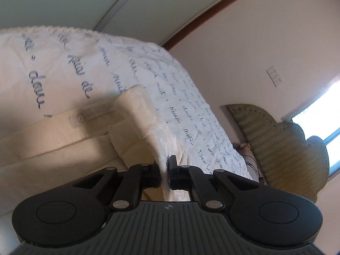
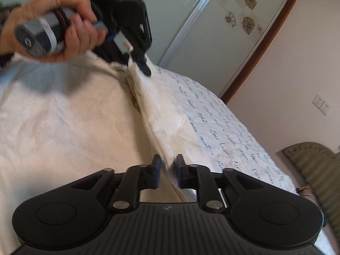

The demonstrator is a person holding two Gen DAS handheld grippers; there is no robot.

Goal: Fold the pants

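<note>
The cream pants (image 2: pixel 63 114) hang lifted over a white bedspread with blue script (image 2: pixel 212 127). My left gripper (image 1: pixel 164 170) is shut on a fold of the cream fabric (image 1: pixel 163 148); a folded cream leg (image 1: pixel 131 114) lies ahead of it. In the right wrist view the left gripper (image 2: pixel 138 61) shows at the top, held by a hand, pinching the pants' far edge. My right gripper (image 2: pixel 167 167) is shut on the near edge of the same fabric ridge (image 2: pixel 165 131), which runs taut between the two grippers.
A green quilted headboard (image 1: pixel 286 148) stands at the right. A sliding wardrobe door with flower decals (image 2: pixel 233 21) is behind the bed. A wall switch (image 2: pixel 322 104) and a bright window (image 1: pixel 318 116) are to the right.
</note>
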